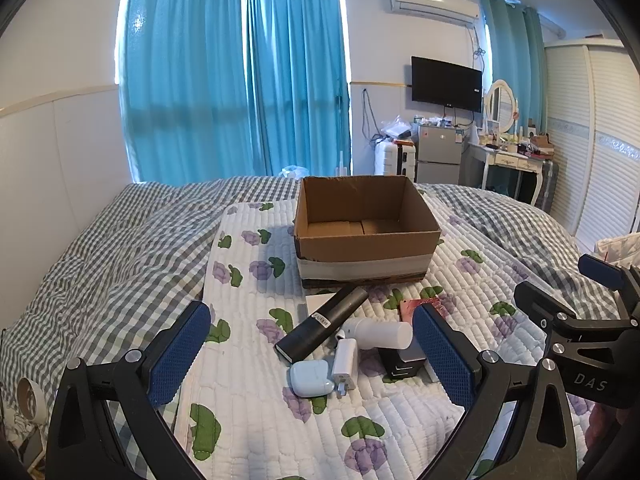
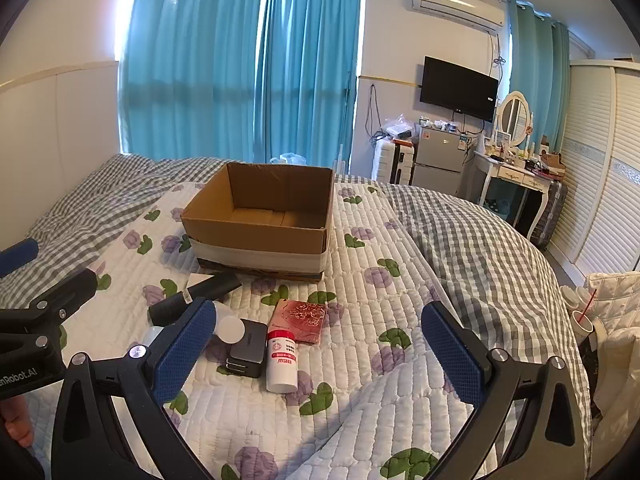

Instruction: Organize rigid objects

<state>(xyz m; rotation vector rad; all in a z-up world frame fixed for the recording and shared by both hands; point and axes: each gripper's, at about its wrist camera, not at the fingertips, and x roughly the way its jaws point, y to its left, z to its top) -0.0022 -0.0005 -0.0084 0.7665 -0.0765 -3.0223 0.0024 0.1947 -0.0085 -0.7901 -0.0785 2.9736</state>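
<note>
both fingers [image 1: 180, 356] [image 2: 452, 354] wide, empty; black tube [image 1: 322, 328] lies diagonally toward box [image 1: 364, 268].

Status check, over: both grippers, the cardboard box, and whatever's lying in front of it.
Left gripper open, right gripper open, both empty. Cardboard box empty, upright on quilt. Black tube, earbud case, pill bottle loose before it. Path clear.

Box [image 1: 366, 236] on quilt [image 1: 248, 400]; remote [image 1: 322, 326] before box.
</note>
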